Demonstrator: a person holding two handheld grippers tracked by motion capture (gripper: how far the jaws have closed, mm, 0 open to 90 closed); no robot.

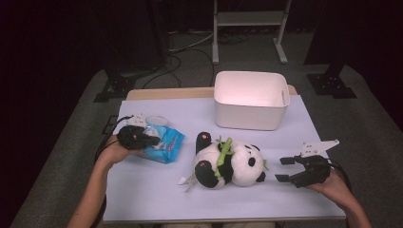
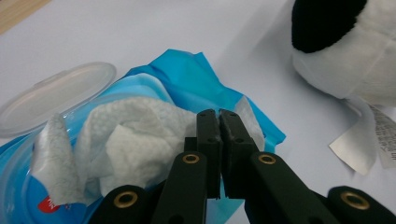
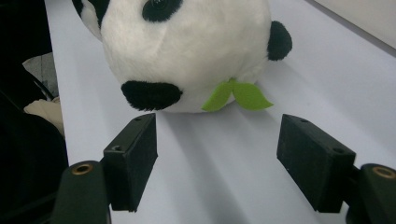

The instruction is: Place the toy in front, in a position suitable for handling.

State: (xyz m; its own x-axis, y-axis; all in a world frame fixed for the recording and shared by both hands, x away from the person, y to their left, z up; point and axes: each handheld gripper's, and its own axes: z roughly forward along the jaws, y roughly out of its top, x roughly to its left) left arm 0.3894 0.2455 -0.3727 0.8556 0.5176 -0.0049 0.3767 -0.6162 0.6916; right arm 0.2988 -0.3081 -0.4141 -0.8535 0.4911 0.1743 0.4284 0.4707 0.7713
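**A:** What is in hand at the counter?

**B:** A blue pack of wet wipes (image 1: 161, 141) lies at about nine o'clock on the lilac counter (image 1: 157, 190), its round clear lid (image 2: 53, 95) flipped open. A white wipe (image 2: 130, 140) stands crumpled out of the opening. The left hand-held gripper (image 2: 218, 119) sits on the pack with its jaws pressed together at the wipe's edge. Whether a fold of wipe is pinched between them cannot be told from the left gripper view.

**A:** And seen from above?

**B:** In the high view the left hand-held gripper (image 1: 138, 135) covers the pack's nine o'clock end, with the person's left hand (image 1: 116, 149) behind it.

**A:** What lies around the pack?

**B:** A plush panda (image 1: 228, 164) lies on its back at the counter's centre, just at three o'clock of the pack and apart from it. It has green felt bamboo (image 1: 222, 156) across its chest and a white label (image 2: 369, 140) at its side. A white bin (image 1: 251, 99) stands at twelve o'clock, near the far edge.

**A:** The other hand?

**B:** The right hand-held gripper (image 1: 285, 169) rests at four o'clock, jaws spread wide and holding nothing, pointing at the panda's head. In the right gripper view the right hand-held gripper (image 3: 217, 158) faces the panda's nose (image 3: 152, 94) and a green felt leaf (image 3: 236, 95), close but not touching.
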